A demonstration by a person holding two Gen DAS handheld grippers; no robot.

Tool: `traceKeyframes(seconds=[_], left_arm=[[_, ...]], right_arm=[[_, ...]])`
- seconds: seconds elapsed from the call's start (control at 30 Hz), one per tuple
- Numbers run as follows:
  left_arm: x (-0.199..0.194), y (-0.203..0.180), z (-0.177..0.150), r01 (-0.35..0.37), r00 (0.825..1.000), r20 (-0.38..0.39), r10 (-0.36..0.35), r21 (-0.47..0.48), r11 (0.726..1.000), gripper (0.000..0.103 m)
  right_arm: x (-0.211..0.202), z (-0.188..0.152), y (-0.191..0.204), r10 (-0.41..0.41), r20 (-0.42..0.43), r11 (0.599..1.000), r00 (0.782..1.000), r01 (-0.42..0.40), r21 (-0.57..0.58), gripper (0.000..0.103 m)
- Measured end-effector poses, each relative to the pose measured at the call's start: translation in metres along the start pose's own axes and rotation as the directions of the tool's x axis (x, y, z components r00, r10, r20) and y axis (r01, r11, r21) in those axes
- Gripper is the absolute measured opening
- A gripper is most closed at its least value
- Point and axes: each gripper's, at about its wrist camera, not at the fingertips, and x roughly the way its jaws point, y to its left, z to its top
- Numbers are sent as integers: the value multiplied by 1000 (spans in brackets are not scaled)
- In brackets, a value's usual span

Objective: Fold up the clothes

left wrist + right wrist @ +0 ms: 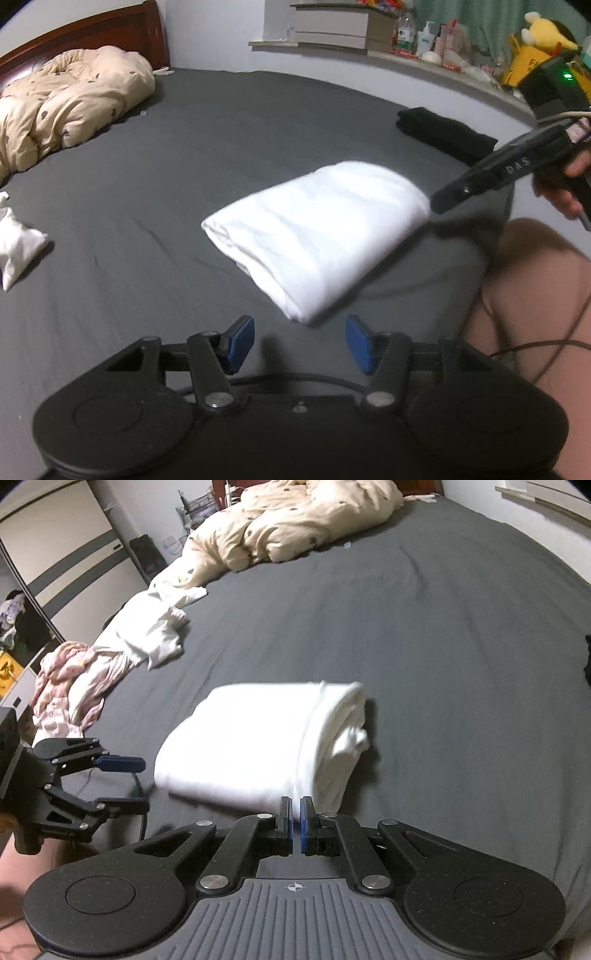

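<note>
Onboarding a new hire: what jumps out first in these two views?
The folded white garment lies mid-bed on the dark grey sheet, the brightest thing in both views. The right claw is shut on its near edge, while the left claw hangs open just short of it. A rumpled beige duvet is heaped by the headboard, and unfolded clothes trail along the far side.
</note>
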Motion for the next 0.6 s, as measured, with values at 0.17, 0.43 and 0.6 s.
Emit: traceKeyframes(seconds=[0.17, 0.43, 0.6], left_arm=[[8, -1, 2, 12, 1000, 23, -11, -52, 999, 19], [7, -10, 2, -31, 999, 9, 31, -2, 1000, 7], [6, -9, 2, -27, 1000, 12, 27, -8, 1000, 7]], right_arm=[[6, -20, 9, -48, 18, 999, 999, 48, -1, 3], [10, -38, 28, -226, 95, 956, 969, 240, -169, 3], [16, -40, 37, -235, 91, 919, 968, 251, -304, 3]])
